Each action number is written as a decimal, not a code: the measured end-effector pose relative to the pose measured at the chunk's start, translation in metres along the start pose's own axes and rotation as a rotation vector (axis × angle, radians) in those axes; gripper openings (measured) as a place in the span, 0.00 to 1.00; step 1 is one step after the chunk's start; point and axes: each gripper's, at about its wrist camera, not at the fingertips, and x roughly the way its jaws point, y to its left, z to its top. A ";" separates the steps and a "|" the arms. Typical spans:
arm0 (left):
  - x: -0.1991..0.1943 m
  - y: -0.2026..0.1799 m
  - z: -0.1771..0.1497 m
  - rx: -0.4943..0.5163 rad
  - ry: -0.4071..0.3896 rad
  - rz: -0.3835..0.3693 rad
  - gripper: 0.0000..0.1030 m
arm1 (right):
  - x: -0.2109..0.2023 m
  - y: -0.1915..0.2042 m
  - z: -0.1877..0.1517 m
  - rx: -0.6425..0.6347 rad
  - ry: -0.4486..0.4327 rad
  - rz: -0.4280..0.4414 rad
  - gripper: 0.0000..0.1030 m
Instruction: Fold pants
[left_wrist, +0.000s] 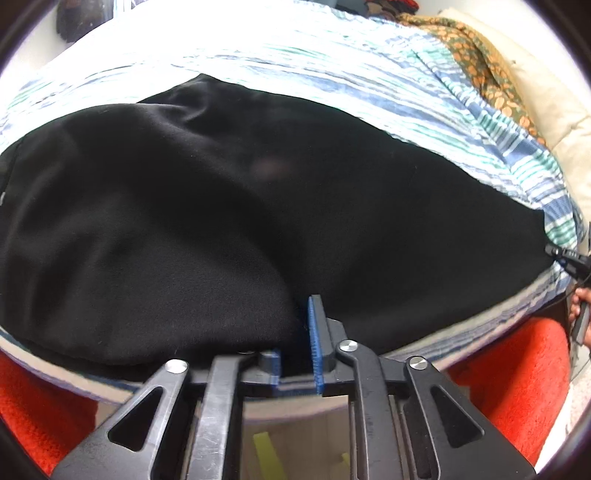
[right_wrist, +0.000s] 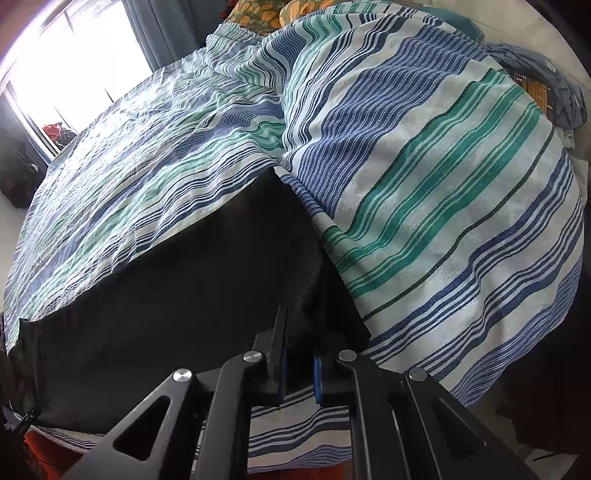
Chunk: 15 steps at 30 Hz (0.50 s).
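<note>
Black pants (left_wrist: 221, 206) lie spread across a striped bed sheet (left_wrist: 332, 66). My left gripper (left_wrist: 299, 321) sits at their near edge. Its blue pads (left_wrist: 316, 339) stand a little apart; the left finger is partly buried under the cloth, and a fold lies in the gap unpinched. In the right wrist view the pants (right_wrist: 184, 280) run to the left. My right gripper (right_wrist: 300, 332) is at their right end, its pads slightly apart with black cloth loose between them. The right gripper (left_wrist: 567, 256) also shows at the pants' far right corner, with a hand (left_wrist: 581, 306) behind it.
A raised hump of striped sheet (right_wrist: 443, 184) rises just right of the pants. An orange floral cloth (left_wrist: 476, 62) lies at the head of the bed. A red rug (left_wrist: 509, 376) covers the floor below the bed edge. A bright window (right_wrist: 74, 55) is at far left.
</note>
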 end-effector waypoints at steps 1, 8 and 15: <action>-0.006 0.000 -0.004 0.014 0.029 0.009 0.43 | -0.003 -0.001 -0.001 -0.002 -0.002 0.019 0.28; -0.088 0.041 -0.041 -0.027 -0.006 -0.059 0.59 | -0.062 0.001 -0.016 -0.105 -0.146 -0.138 0.65; -0.064 0.081 0.025 0.009 -0.200 0.120 0.77 | -0.059 0.090 -0.012 -0.216 -0.156 0.063 0.68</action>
